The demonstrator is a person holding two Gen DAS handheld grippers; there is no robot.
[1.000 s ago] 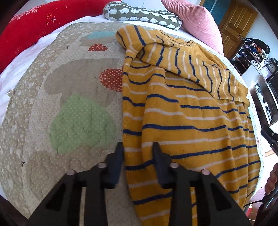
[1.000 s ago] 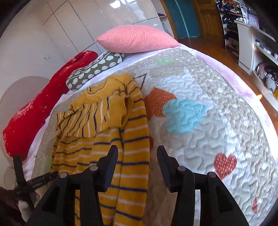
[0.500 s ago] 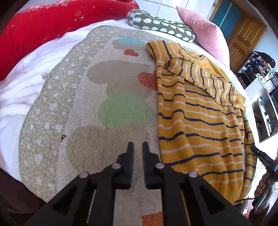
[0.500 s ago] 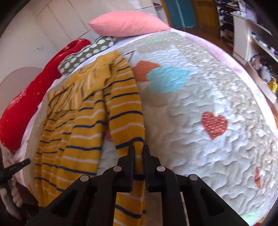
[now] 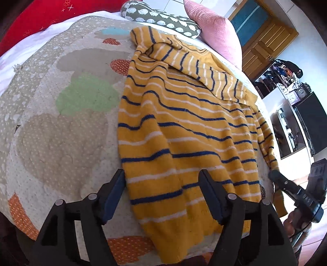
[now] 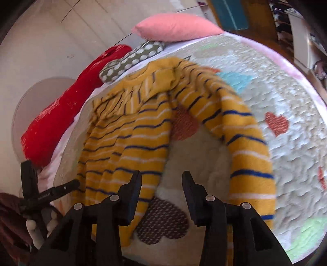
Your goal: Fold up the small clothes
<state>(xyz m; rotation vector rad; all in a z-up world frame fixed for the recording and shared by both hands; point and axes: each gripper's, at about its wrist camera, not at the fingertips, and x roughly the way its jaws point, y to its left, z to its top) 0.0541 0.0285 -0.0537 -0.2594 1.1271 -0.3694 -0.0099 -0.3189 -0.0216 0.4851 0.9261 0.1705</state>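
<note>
A mustard yellow sweater (image 5: 184, 131) with navy and white stripes lies spread on a quilted bedspread (image 5: 61, 114). One sleeve is folded across its chest and the other sleeve (image 6: 241, 143) trails toward the near edge. My left gripper (image 5: 161, 184) is open and empty, its fingers straddling the sweater's near left hem. My right gripper (image 6: 161, 184) is open and empty above the gap between the sweater's body (image 6: 126, 147) and the trailing sleeve.
A red bolster (image 5: 40, 18), a spotted olive cushion (image 5: 163, 20) and a pink pillow (image 5: 216, 28) lie at the head of the bed. Wooden doors (image 5: 263, 43) and cluttered shelves (image 5: 286, 71) stand beyond the bed's right side.
Both grippers were shut half a second ago and are open now. The left has moved right onto the sweater's hem; the right has let go of the sleeve and shifted left.
</note>
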